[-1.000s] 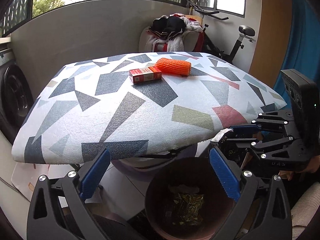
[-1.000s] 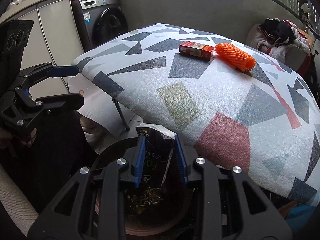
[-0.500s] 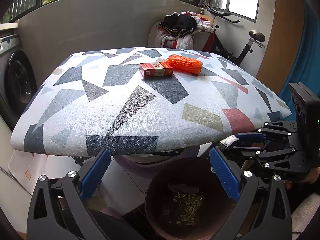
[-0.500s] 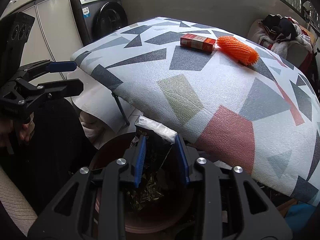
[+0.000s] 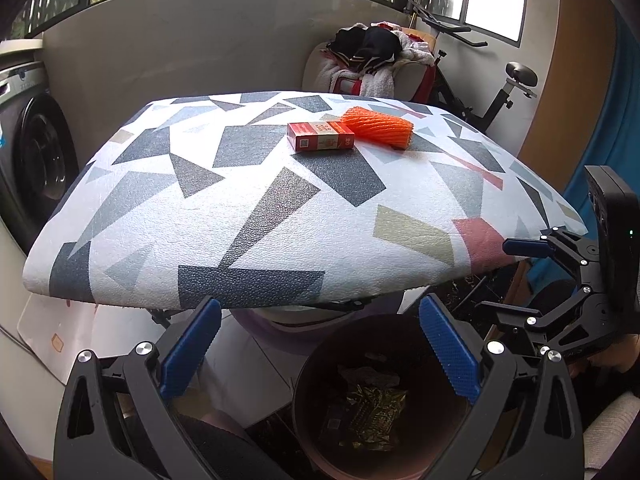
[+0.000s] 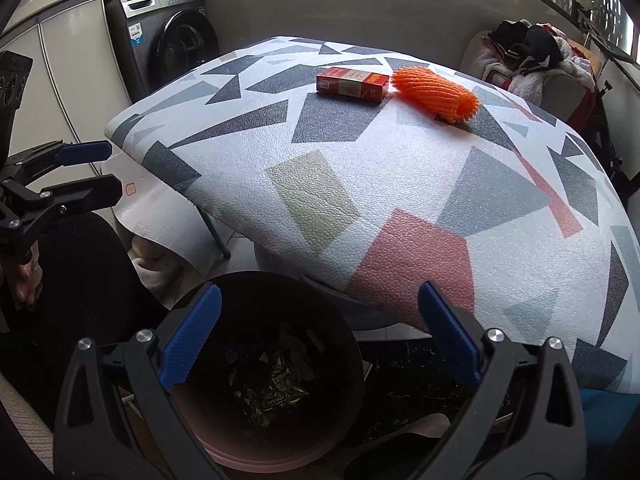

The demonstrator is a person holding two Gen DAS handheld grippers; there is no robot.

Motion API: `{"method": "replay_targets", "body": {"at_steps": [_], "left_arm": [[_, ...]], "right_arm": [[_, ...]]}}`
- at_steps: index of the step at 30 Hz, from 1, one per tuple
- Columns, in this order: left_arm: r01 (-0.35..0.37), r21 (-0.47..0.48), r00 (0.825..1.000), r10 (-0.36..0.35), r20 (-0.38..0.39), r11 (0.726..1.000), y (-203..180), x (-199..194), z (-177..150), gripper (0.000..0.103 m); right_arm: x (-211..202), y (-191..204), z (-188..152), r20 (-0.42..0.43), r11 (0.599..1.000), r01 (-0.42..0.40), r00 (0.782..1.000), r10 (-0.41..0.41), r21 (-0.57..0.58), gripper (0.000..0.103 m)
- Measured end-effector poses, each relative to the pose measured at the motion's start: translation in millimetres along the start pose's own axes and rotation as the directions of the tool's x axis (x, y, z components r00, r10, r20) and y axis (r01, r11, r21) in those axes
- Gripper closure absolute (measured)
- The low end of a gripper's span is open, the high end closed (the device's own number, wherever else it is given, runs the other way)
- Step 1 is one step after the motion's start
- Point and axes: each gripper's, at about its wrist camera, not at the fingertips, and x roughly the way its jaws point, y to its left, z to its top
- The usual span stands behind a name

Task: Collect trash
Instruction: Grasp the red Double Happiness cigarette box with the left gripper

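Red carton (image 6: 353,83) on the table (image 6: 360,184) has a white side panel w/ a small QR-type code and tiny print, too small to read; "20"-like digits show at its right end in the right wrist view, not certain. It lies flat on the patterned tabletop, far side, w/ the orange foam net sleeve (image 6: 435,94) just beside it on the right, the two close to touching. Washer (image 6: 168,46) by the back wall carries a sticker on its front panel, text illegible. Left gripper (image 5: 320,346) is spread wide w/ nothing between its blue pads (image 5: 448,350); it hangs above the near table edge and the bin (image 5: 404,328). Right gripper (image 6: 318,332) is likewise wide apart, holding nothing, right over the brown bin mouth. Bin sits on the floor under the near table edge, its far rim hidden beneath the tabletop. Inside: crumpled gold foil wrapper (image 5: 374,412) plus a dark packet w/ a small code square; the heap is dim, so item count is unclear. Each gripper shows in the other's view only from the side, partly cut off at frame edge. Clothes pile (image 5: 370,50) on a chair and an exercise bike (image 5: 516,80) stand behind the table, bike partly cropped.
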Motion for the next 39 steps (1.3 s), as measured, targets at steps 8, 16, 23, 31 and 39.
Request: {"method": "replay_targets", "body": {"at_steps": [8, 16, 23, 31, 39], "left_arm": [[-0.002, -0.001, 1.0, 0.002, -0.007, 1.0, 0.7, 2.3, -0.8, 0.006], [-0.03, -0.003, 1.0, 0.03, -0.007, 1.0, 0.6, 2.9, -0.6, 0.006], [-0.038, 0.009, 0.999, 0.038, -0.013, 0.999, -1.0, 3.4, 2.1, 0.006], [-0.035, -0.015, 0.999, 0.036, 0.033, 0.999, 6.6, 0.7, 24.9, 0.006], [-0.006, -0.012, 0.996, 0.007, 0.085, 1.0, 16.5, 17.9, 84.9, 0.006]], "right_arm": [[1.2, -0.8, 0.1, -0.006, 1.0, 0.008, 1.0, -0.008, 0.007, 0.006], [0.9, -2.0, 0.0, -0.002, 1.0, 0.015, 1.0, -0.015, 0.011, 0.006], [0.6, -2.0, -0.4, -0.001, 1.0, 0.025, 1.0, -0.025, 0.01, 0.006], [-0.4, -9.3, 3.0, 0.009, 0.998, 0.056, 0.998, -0.056, 0.044, 0.006], [-3.4, -28.2, 18.7, 0.009, 0.988, 0.135, 0.991, -0.136, 0.075, 0.006]]}}
